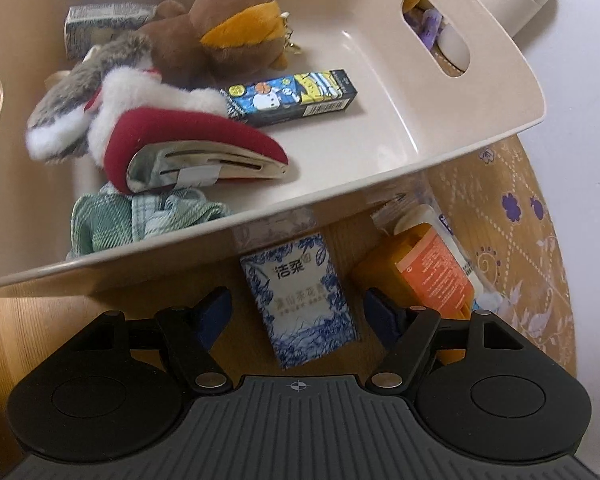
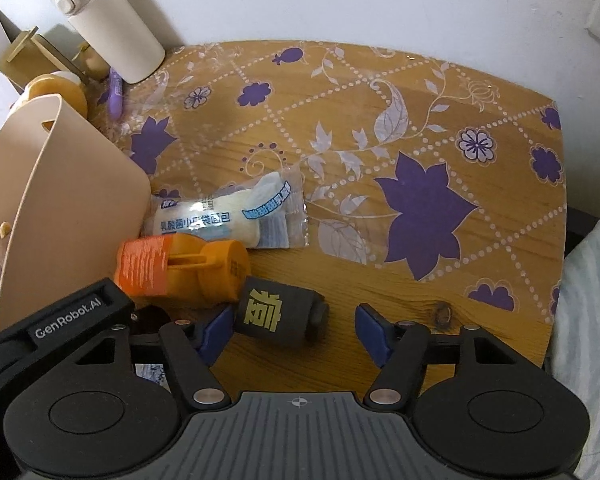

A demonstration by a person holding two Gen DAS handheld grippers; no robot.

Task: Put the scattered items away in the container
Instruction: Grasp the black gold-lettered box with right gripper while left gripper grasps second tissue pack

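Observation:
The beige container (image 1: 380,184) holds plush toys (image 1: 220,24), a blue printed box (image 1: 292,96) and a green cloth (image 1: 140,216). In front of it a blue-and-white tissue pack (image 1: 300,300) lies flat between the spread fingers of my left gripper (image 1: 298,314), with gaps on both sides. An orange bottle (image 2: 180,268) lies on its side beside the container (image 2: 60,200), next to a clear bread packet (image 2: 236,216). A dark grey roll with a yellow character (image 2: 276,312) lies between the fingers of my right gripper (image 2: 296,332), close to the left pad and clear of the right one.
A white flask (image 2: 108,28), a purple pen (image 2: 115,92) and a wooden stand (image 2: 24,52) sit behind the container. The flowered table cover (image 2: 420,160) stretches to the right. The table's right edge meets striped fabric (image 2: 588,320).

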